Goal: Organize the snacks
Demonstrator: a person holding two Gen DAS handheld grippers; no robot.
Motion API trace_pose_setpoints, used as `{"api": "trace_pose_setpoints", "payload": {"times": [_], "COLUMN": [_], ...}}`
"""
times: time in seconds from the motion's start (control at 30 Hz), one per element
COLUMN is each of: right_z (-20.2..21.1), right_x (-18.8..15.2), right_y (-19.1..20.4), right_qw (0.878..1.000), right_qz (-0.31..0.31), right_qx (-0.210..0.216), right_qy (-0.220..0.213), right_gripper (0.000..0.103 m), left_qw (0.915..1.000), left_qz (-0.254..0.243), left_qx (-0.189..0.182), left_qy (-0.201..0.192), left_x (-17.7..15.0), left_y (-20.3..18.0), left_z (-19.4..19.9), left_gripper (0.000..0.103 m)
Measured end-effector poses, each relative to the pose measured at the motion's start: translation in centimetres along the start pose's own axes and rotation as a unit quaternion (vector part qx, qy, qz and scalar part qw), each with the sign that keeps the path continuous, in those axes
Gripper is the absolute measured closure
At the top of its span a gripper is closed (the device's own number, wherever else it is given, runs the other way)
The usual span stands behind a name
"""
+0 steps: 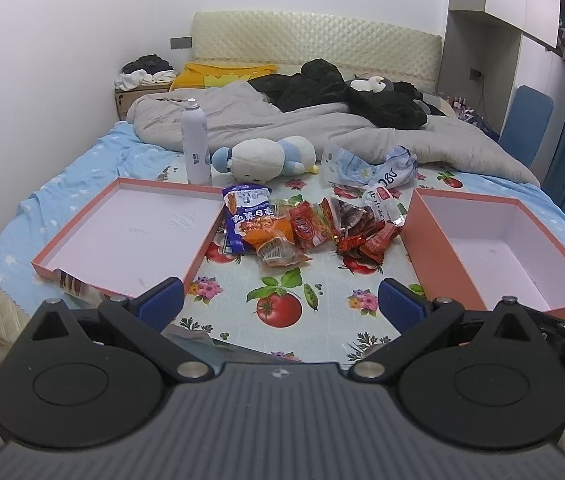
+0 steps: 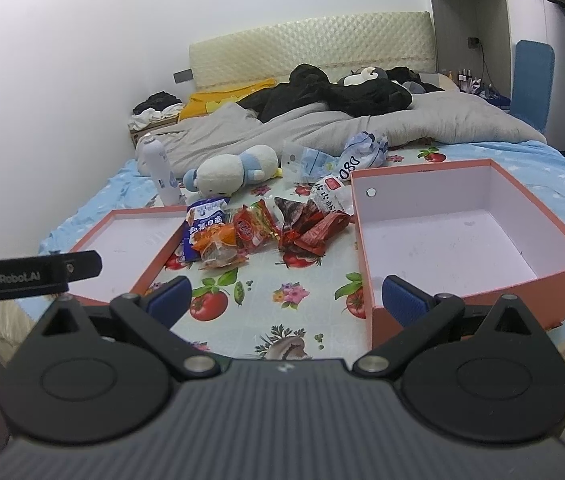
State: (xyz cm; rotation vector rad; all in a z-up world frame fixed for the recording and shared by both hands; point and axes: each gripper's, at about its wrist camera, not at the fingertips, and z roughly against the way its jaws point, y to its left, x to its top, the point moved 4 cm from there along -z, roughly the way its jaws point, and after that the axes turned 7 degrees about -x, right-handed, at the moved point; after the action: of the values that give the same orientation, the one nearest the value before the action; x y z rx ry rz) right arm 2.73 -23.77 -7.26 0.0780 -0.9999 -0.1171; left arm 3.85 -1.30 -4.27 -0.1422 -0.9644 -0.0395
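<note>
Two pairs of tongs hang over the foot of a bed spread with a fruit-and-flower printed cloth [image 1: 282,280], both with jaws wide apart and holding nothing. The left tongs [image 1: 280,304] point at a heap of snack packets [image 1: 302,228] lying on the cloth at 12 o'clock, between two salmon-coloured boxes. The right tongs [image 2: 286,300] face the same heap from a spot further right, with one blue pad just over the near corner of the deep box [image 2: 478,292].

In the left wrist view a shallow tray-like box [image 1: 82,240] lies at 10 o'clock and the deep box sits at 2 o'clock; both show bare white insides. The heap holds a blue packet [image 1: 238,216], an orange-wrapped snack [image 1: 272,240], a red packet [image 1: 310,226] and several small red wrappers [image 1: 366,240]; their printing is too small to read with confidence.

Beyond the heap, at 12 o'clock, a white and blue plush toy [image 1: 266,158] lies on its side next to an upright white bottle [image 1: 196,144]. Crumpled pale-blue plastic bags [image 1: 366,168] rest at 1 o'clock. A grey duvet [image 1: 322,124] and dark clothing [image 1: 342,92] cover the far half of the bed.
</note>
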Motion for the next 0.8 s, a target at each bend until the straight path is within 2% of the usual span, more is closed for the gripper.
{"api": "trace_pose_setpoints", "payload": {"times": [0.8], "right_z": [-0.33], "right_x": [-0.4], "right_y": [-0.05], "right_qw": [1.0], "right_qz": [-0.006], "right_qx": [0.001], "right_qy": [0.011], "right_gripper": [0.0], "left_qw": [0.9999], "left_qz": [0.0], "left_qx": [-0.006], "left_qy": [0.009], "left_x": [-0.38], "left_y": [0.14], "left_z": [-0.22], "left_gripper": [0.0]}}
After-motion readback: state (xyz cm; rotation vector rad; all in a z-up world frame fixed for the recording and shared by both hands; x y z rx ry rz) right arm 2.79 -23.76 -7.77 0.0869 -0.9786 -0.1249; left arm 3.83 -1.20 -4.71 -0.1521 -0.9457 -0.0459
